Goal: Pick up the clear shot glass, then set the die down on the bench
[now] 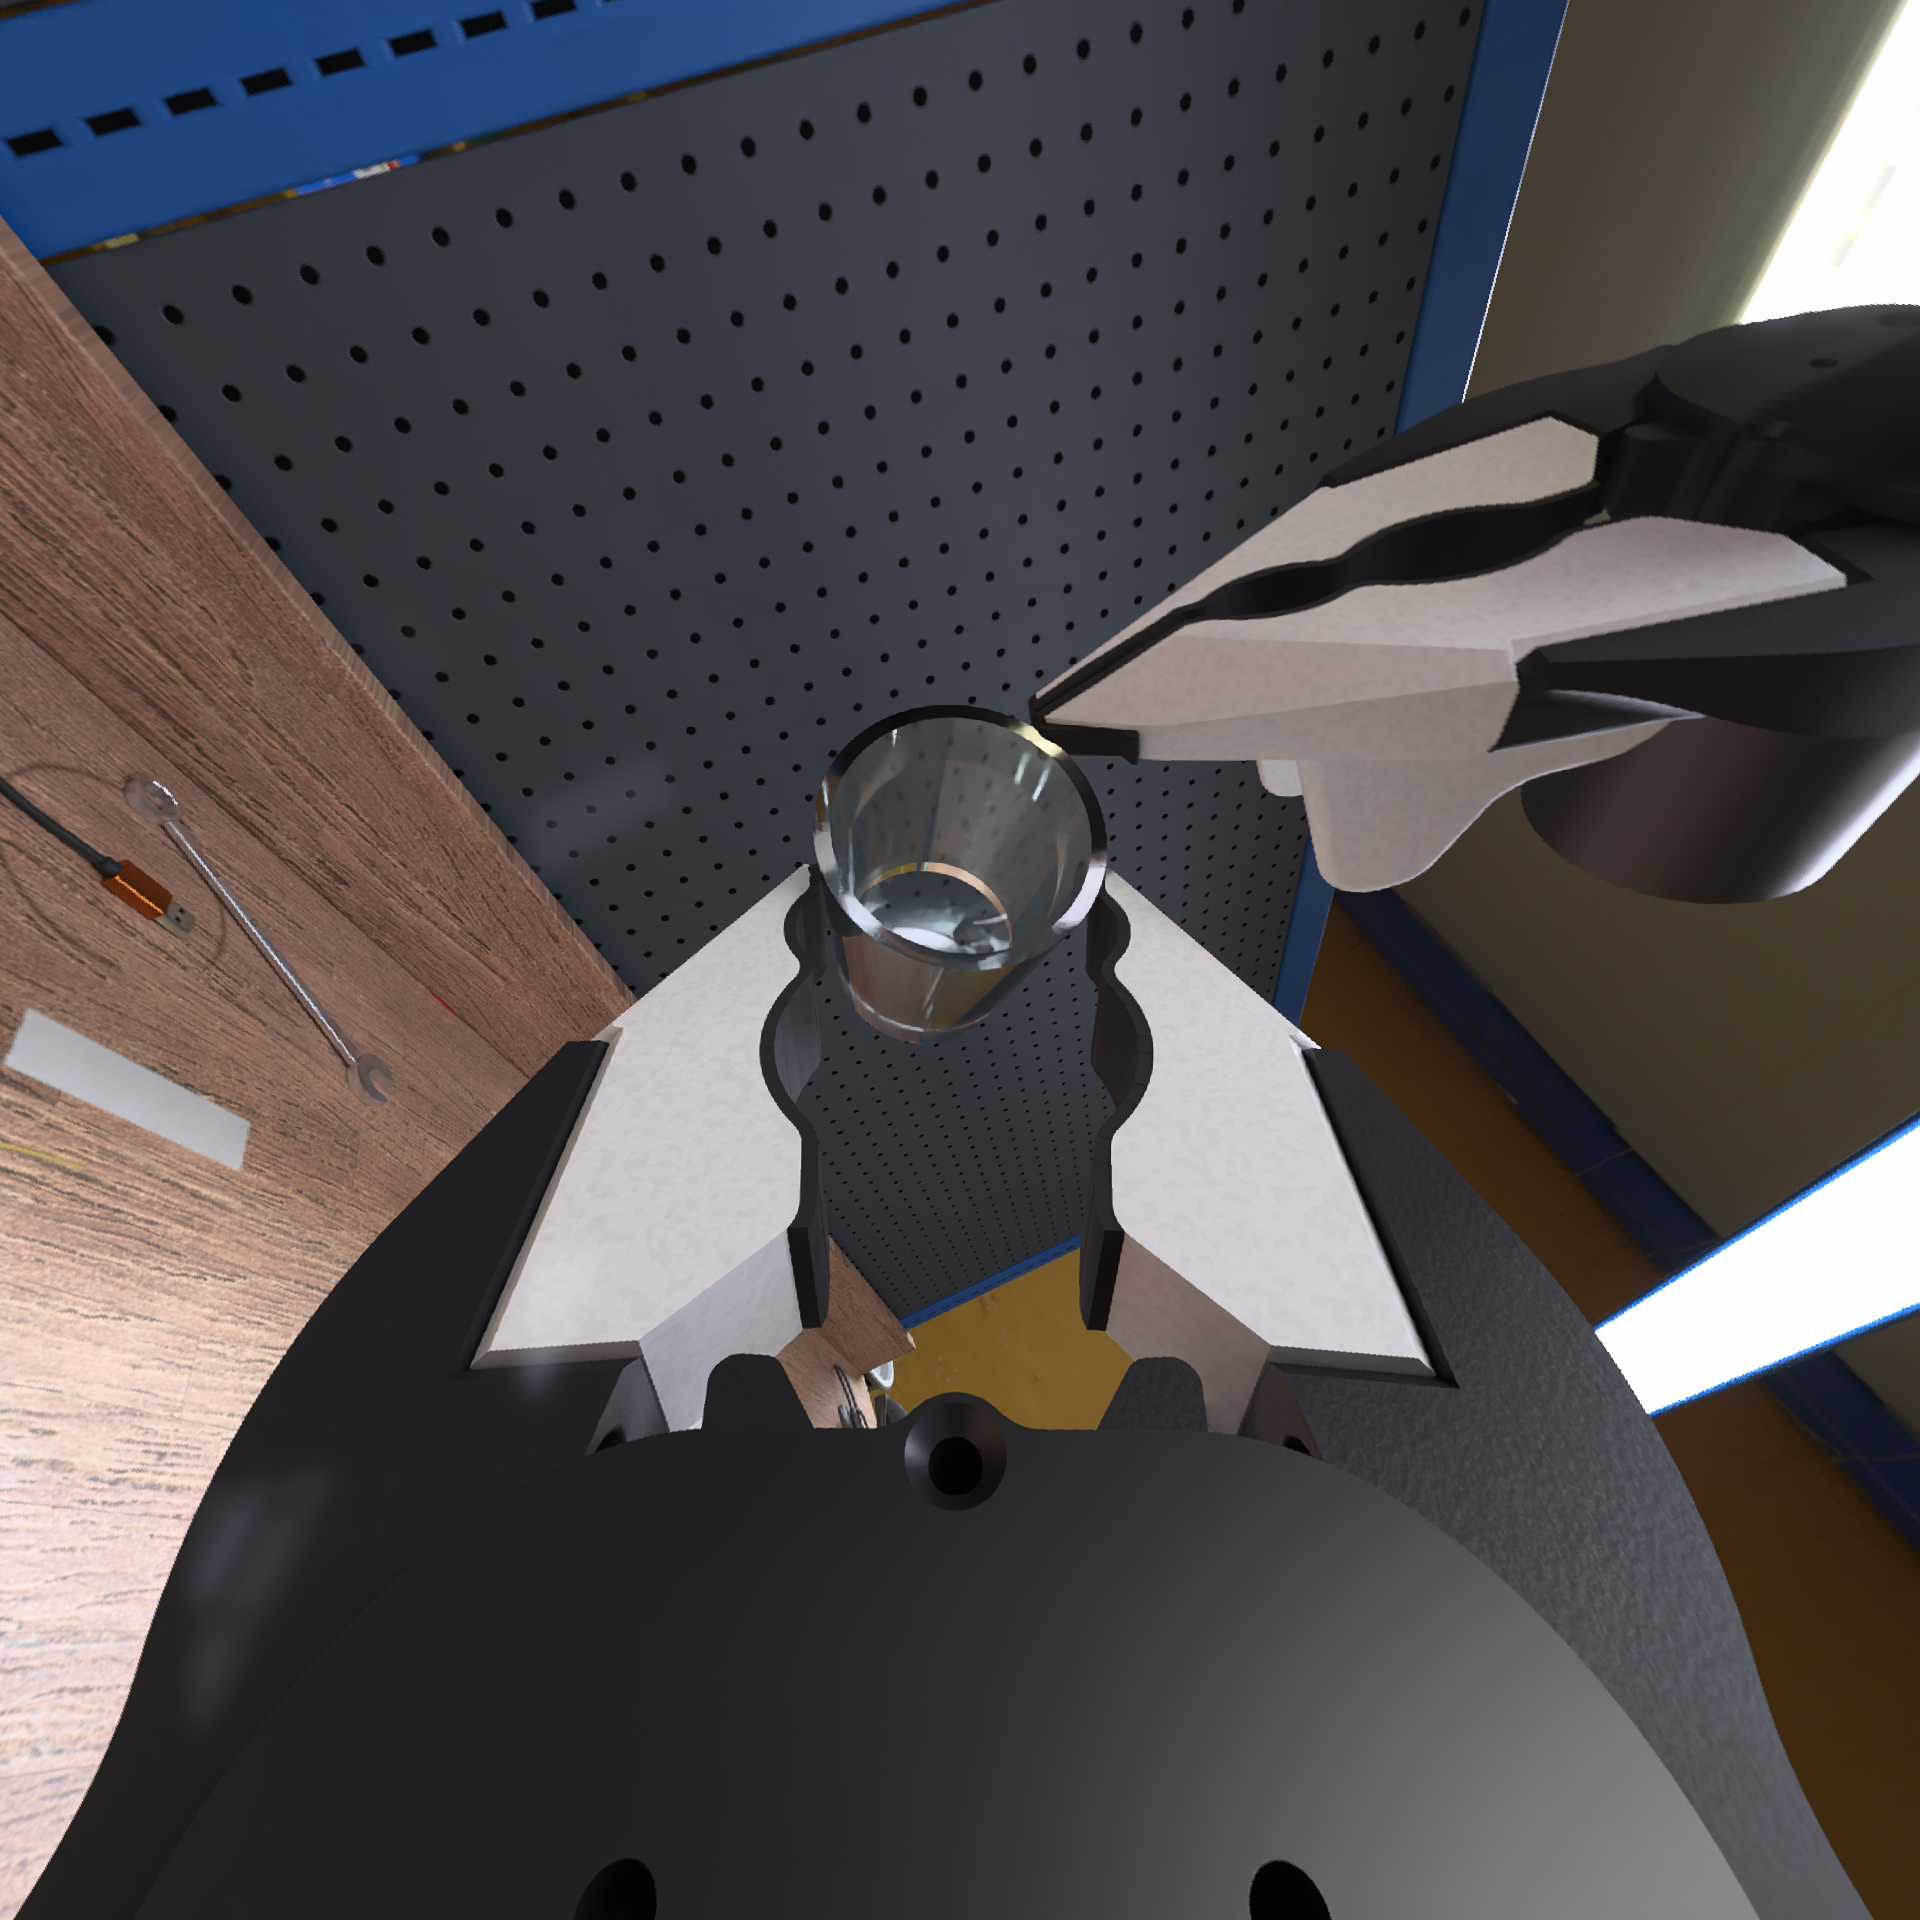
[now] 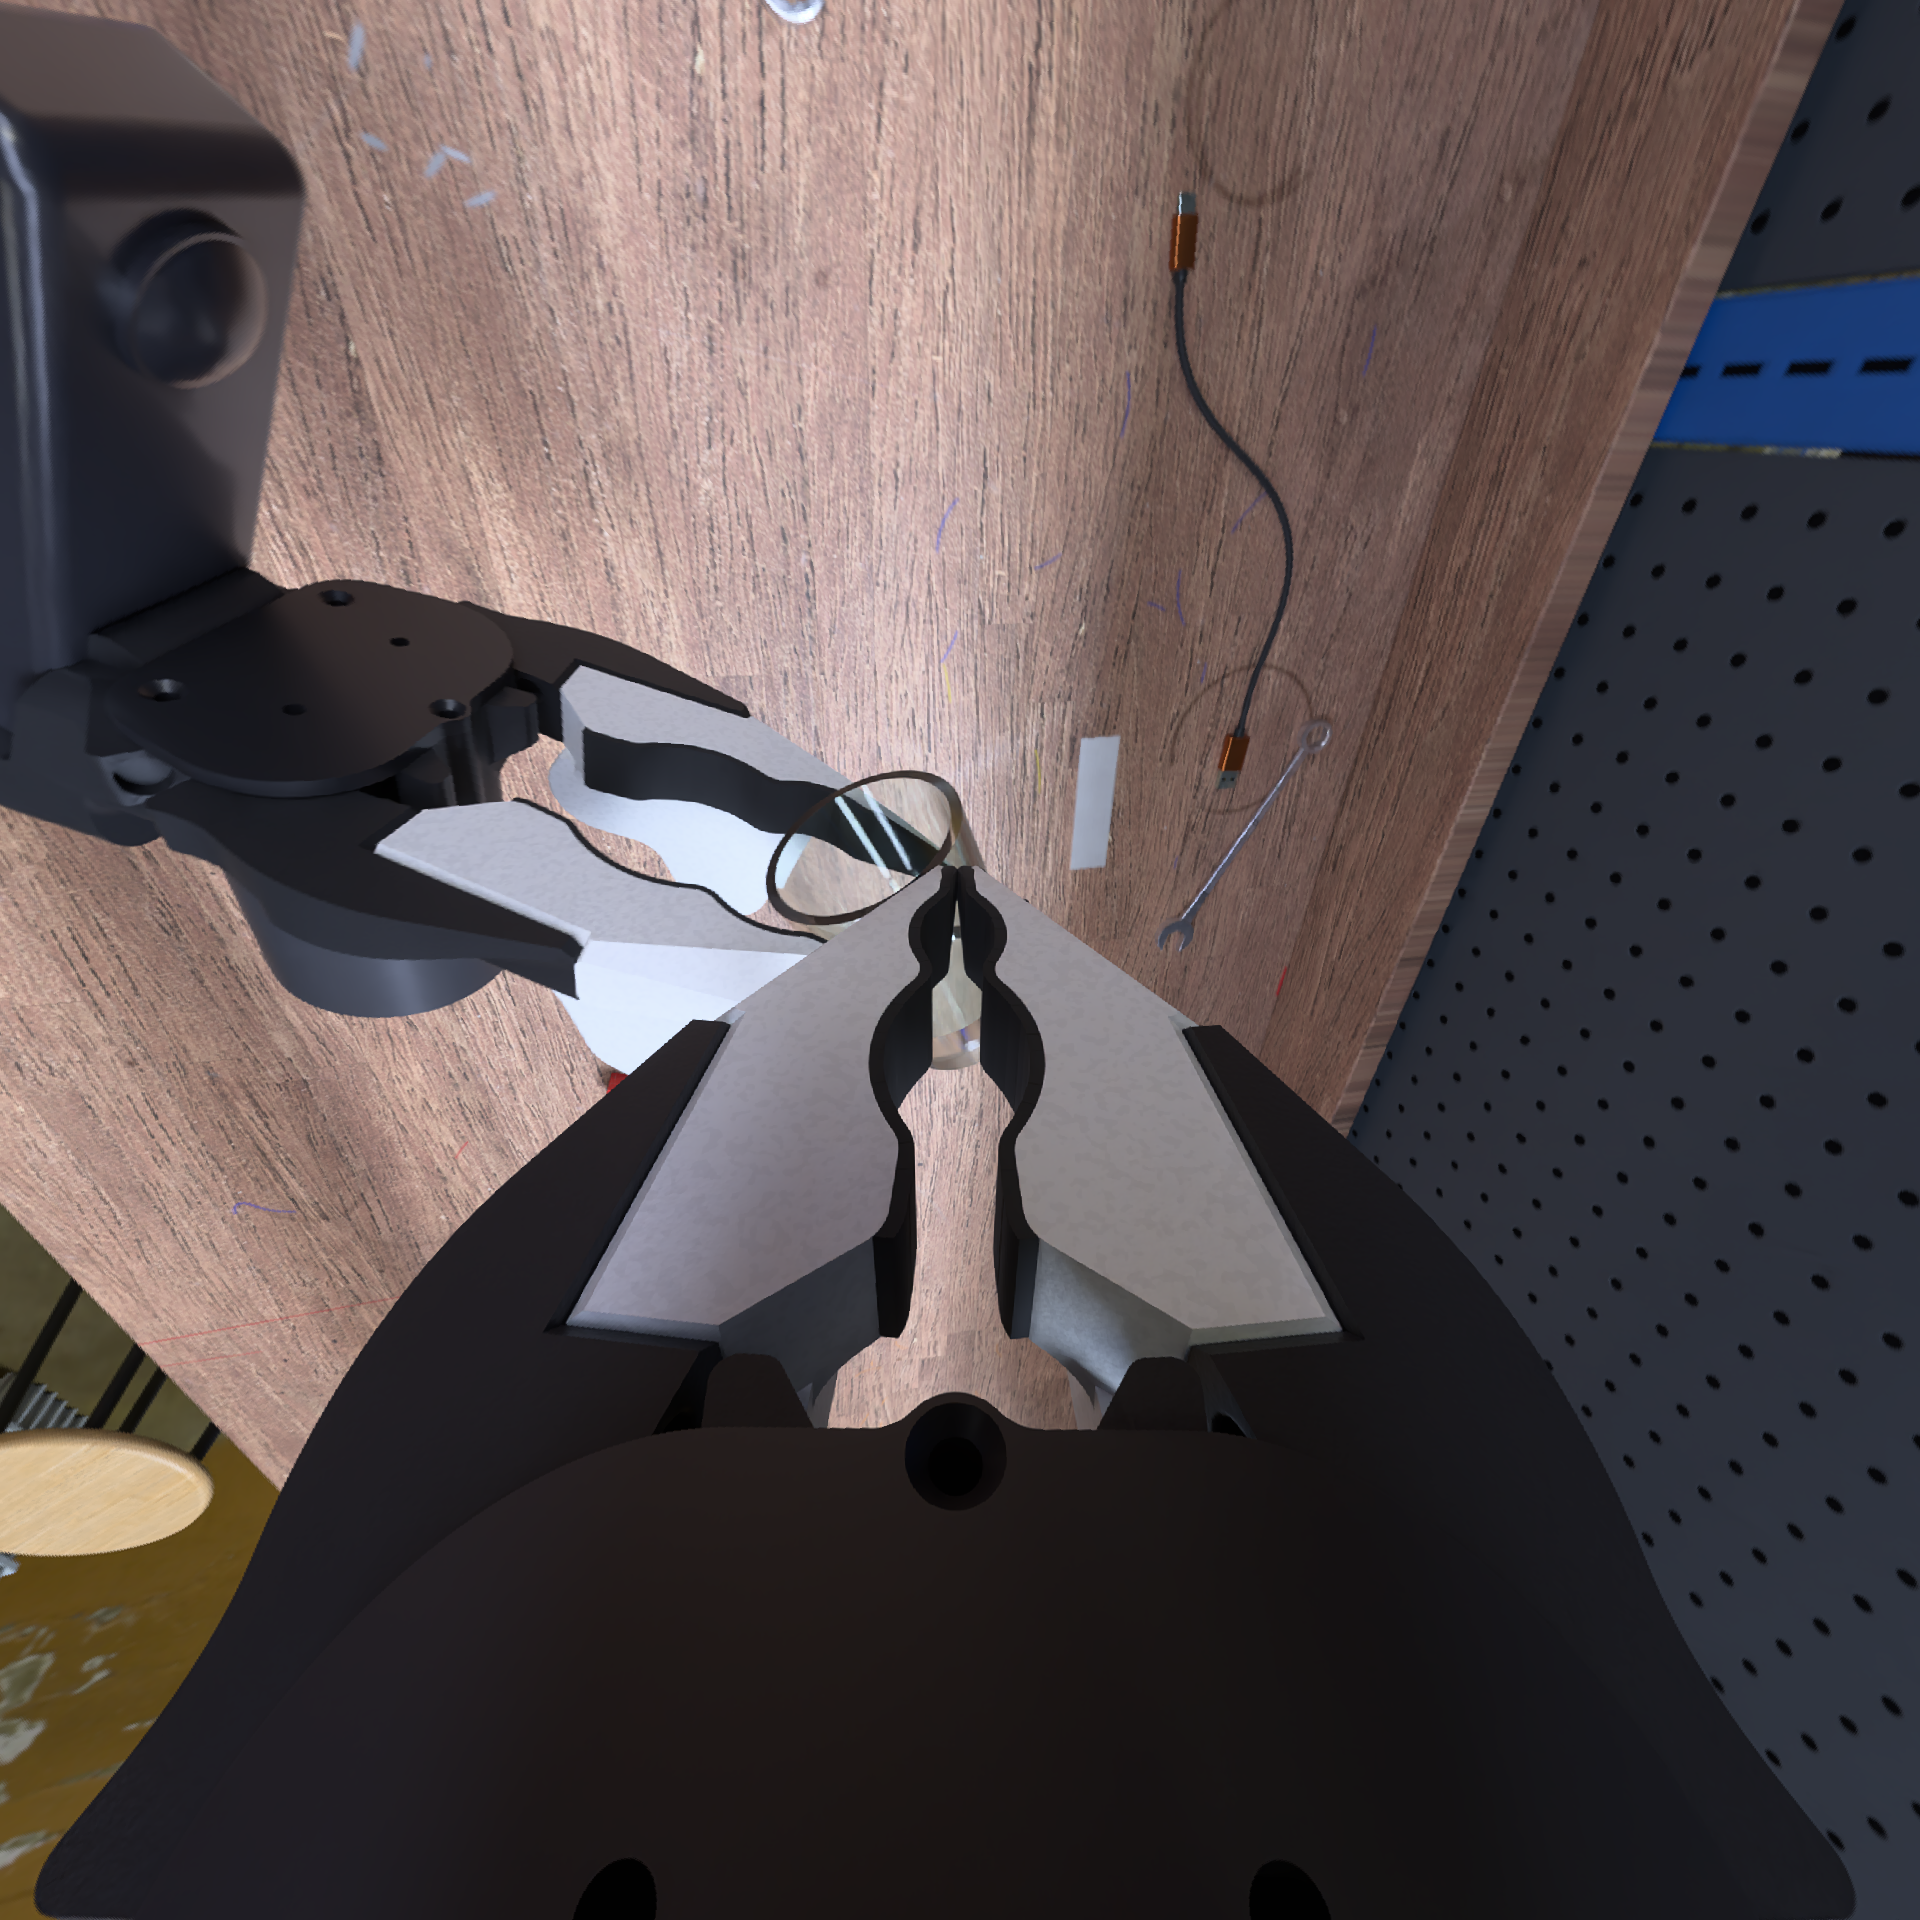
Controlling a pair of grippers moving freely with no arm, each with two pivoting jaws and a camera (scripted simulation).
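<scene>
Left tool (image 1: pixel 956 904) is clamped on the clear shot glass (image 1: pixel 956 883), fingertips pressing the glass wall on both sides; the glass is held up off the desk (image 1: pixel 156 675), mouth tilted toward the left wrist camera, in front of the dark pegboard (image 1: pixel 831 364).

Right tool (image 2: pixel 958 883) is pinched closed, tips meeting right at the rim of the glass (image 2: pixel 868 847) (nothing visible between the tips). From the left wrist view the right tool (image 1: pixel 1081 727) comes in from the right and its tips touch the rim.

Die: not identifiable in either view; a small red speck shows on the desk beneath the left tool (image 2: pixel 769 894), cannot tell what it is.

Beyond the right tool on the desk: wrench (image 2: pixel 1242 842), black cable with orange plugs (image 2: pixel 1262 499), white strip (image 2: pixel 1094 800), well apart from the glass
</scene>
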